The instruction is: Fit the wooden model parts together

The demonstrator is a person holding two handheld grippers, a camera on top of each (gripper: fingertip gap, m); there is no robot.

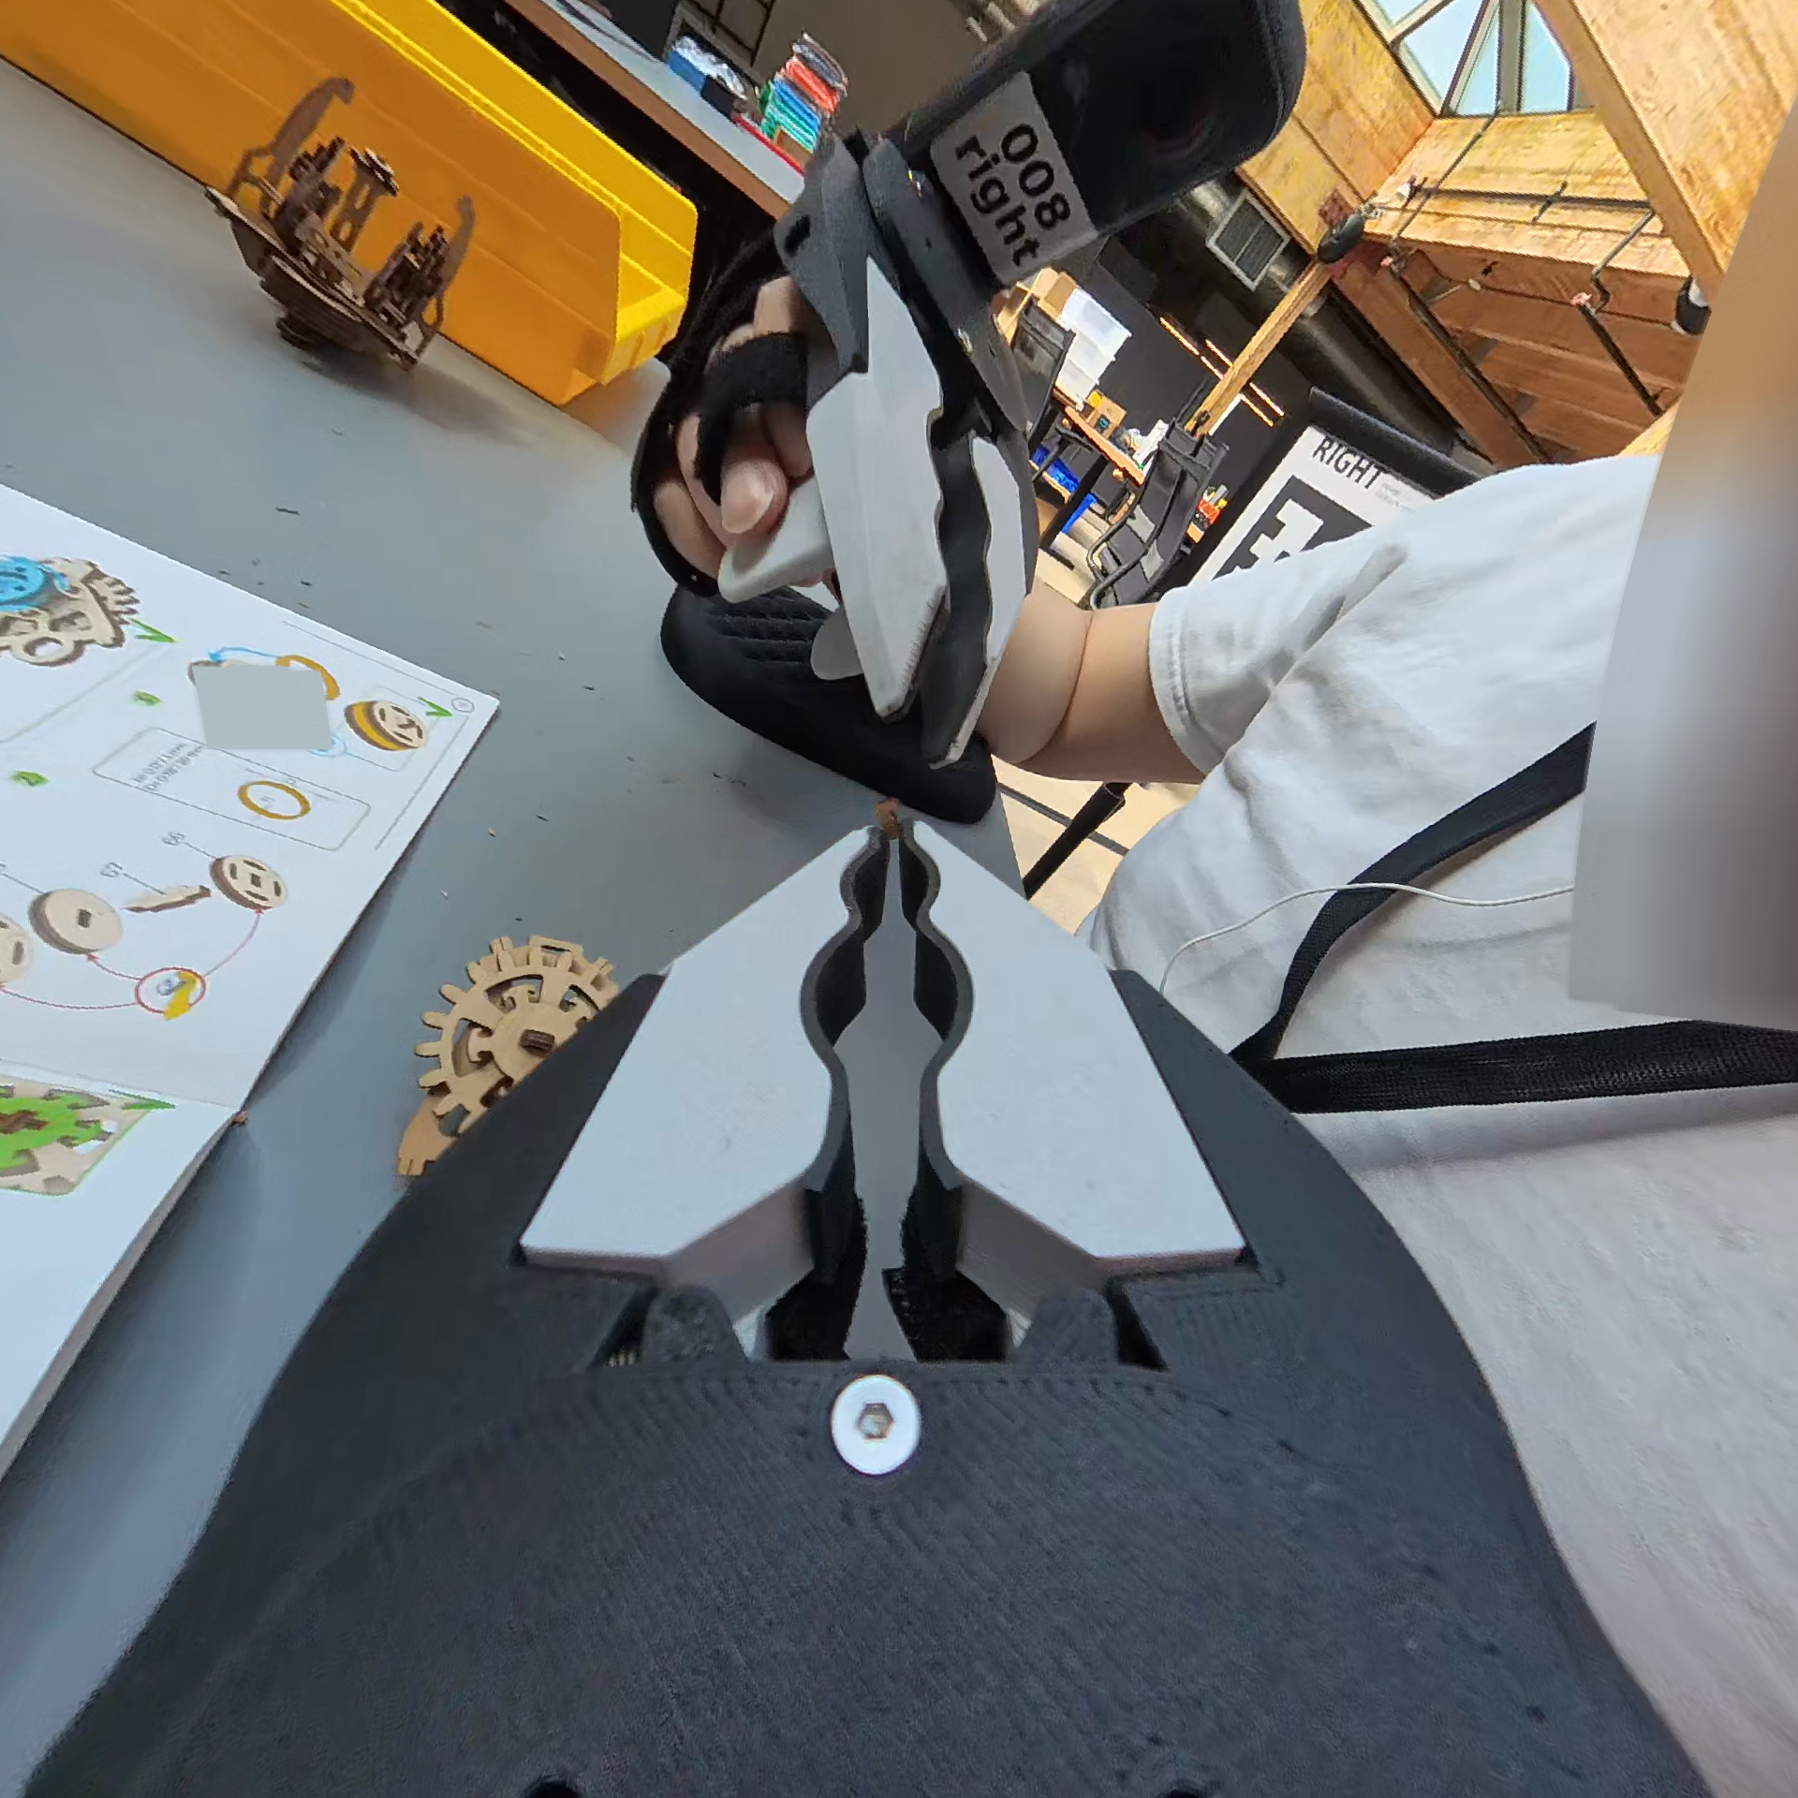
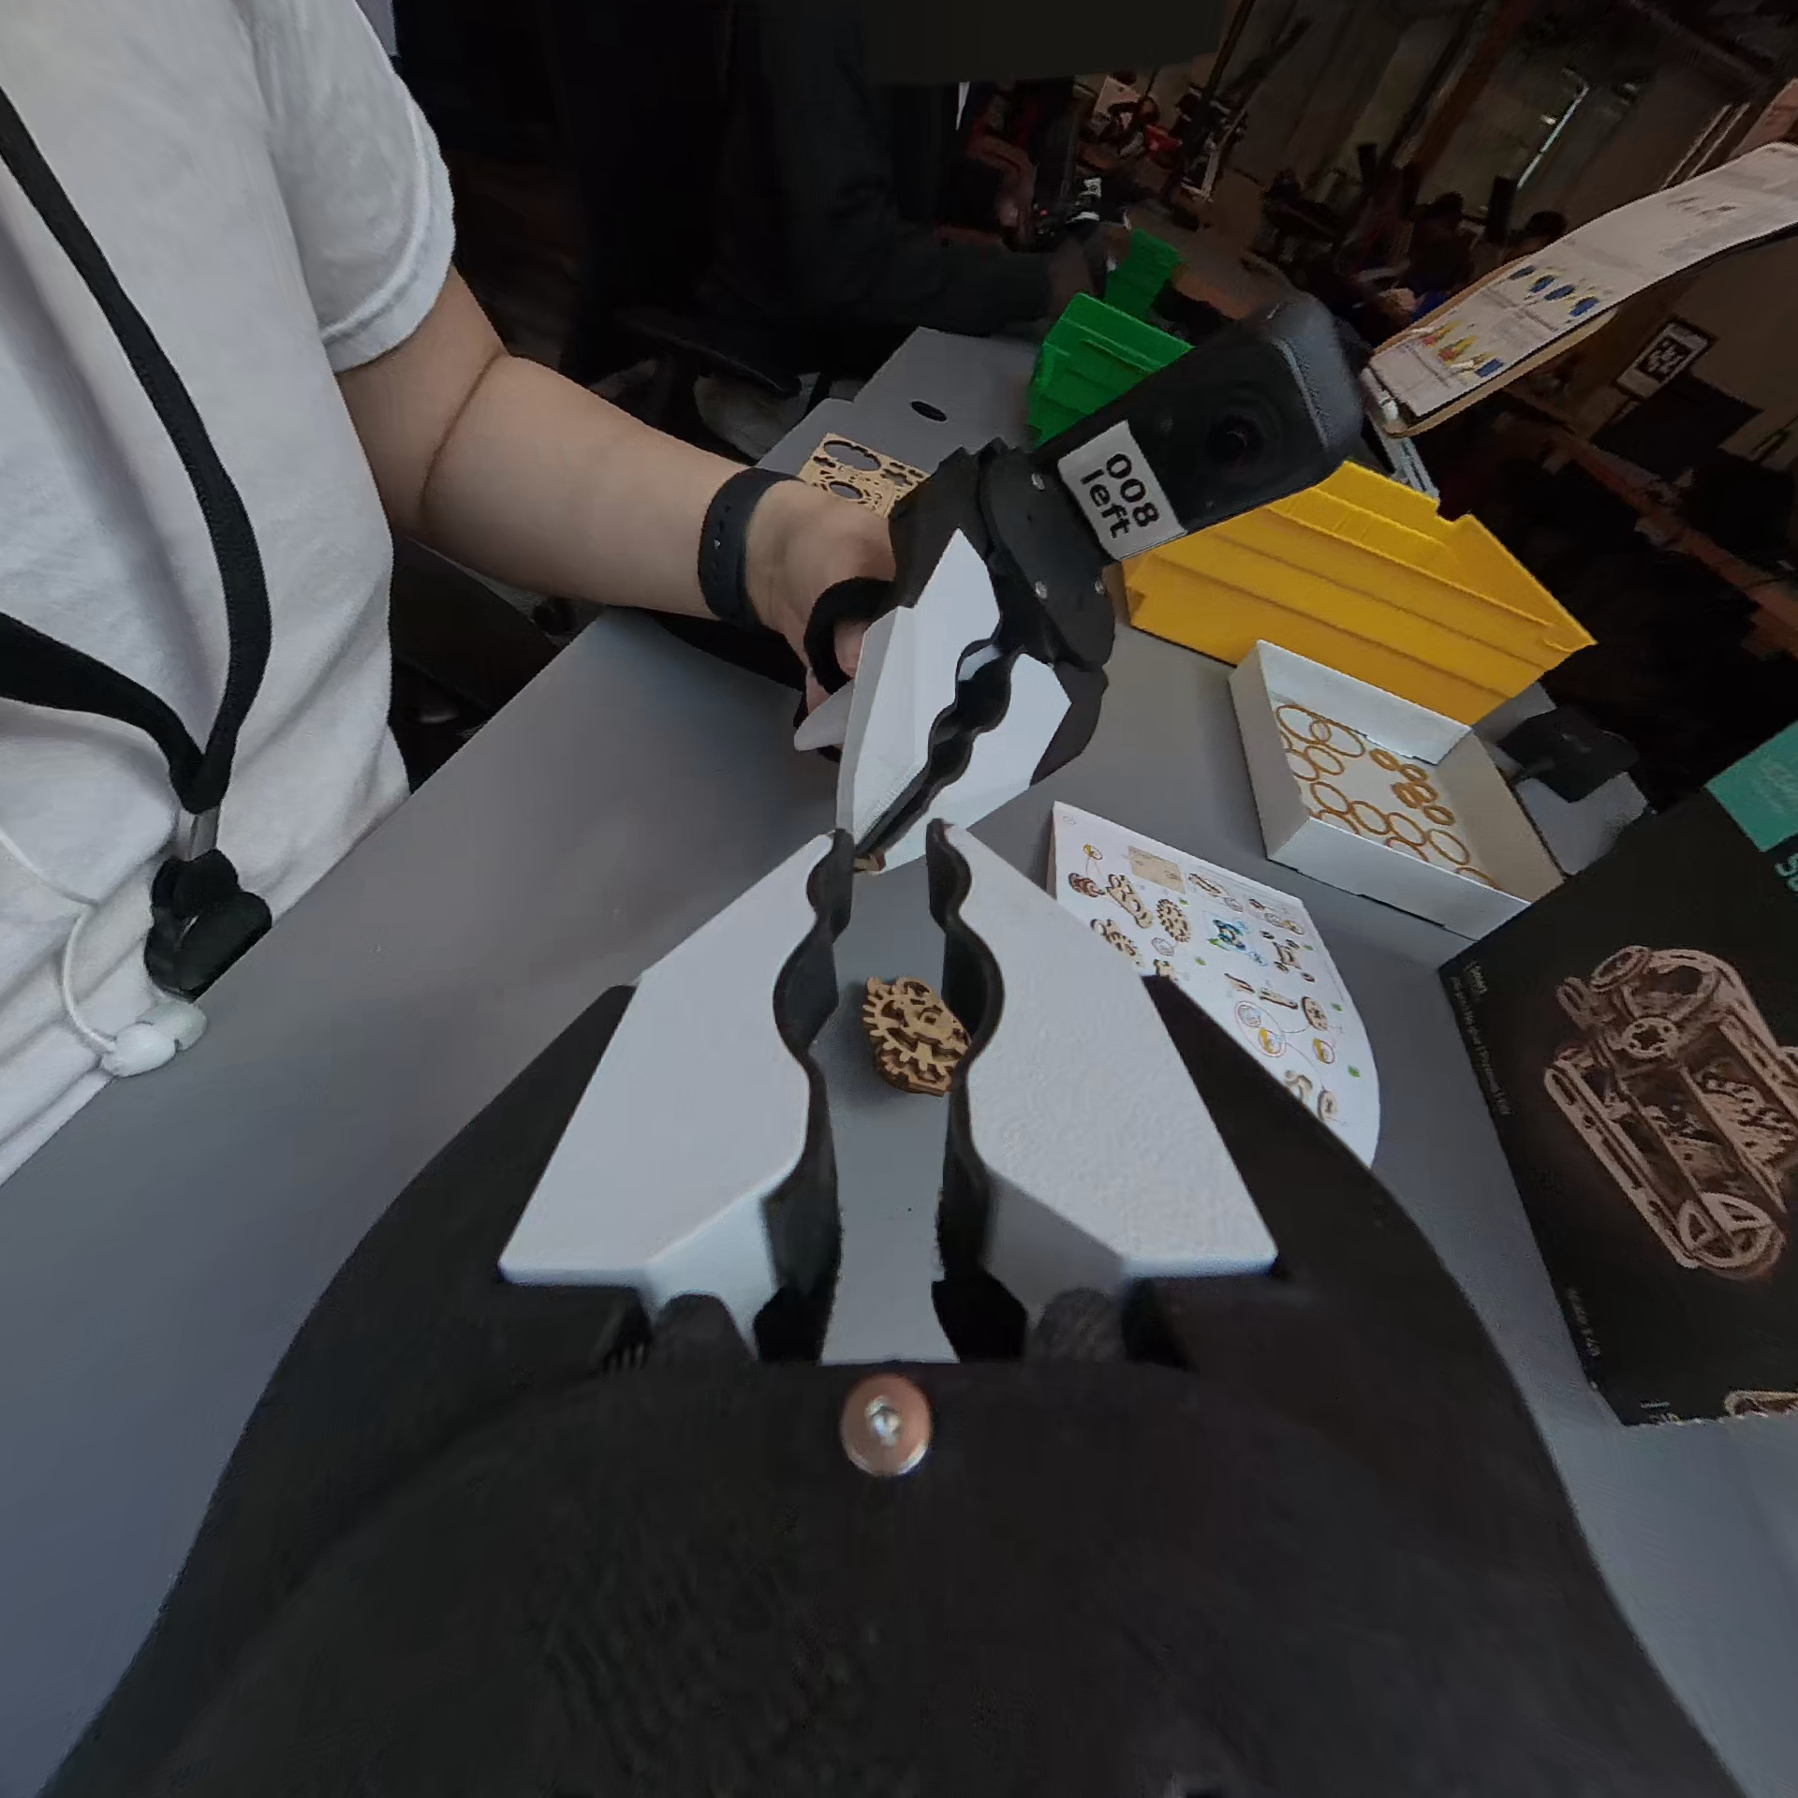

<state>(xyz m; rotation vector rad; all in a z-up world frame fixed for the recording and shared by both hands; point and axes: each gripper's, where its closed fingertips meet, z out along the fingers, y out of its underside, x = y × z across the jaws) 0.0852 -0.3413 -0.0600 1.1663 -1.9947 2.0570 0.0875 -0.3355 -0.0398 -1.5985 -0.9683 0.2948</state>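
Grey table [image 2: 584,876]: gear assy [image 2: 916,1033], manual [image 2: 1255,983]; busy workshop bkgd

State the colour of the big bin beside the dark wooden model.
Yellow bin; left wrist view shows it best.

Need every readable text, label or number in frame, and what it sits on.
I don't copy out wording, so these are only the things that carry it:
Right camera tag, above the right gripper: legible.
Left camera tag, above the left gripper: legible.
Instruction booklet: step numbers, tiny print.
Black box: small print, cut off.
Background sign: partly hidden.
Clipboard sheet: too small to read.
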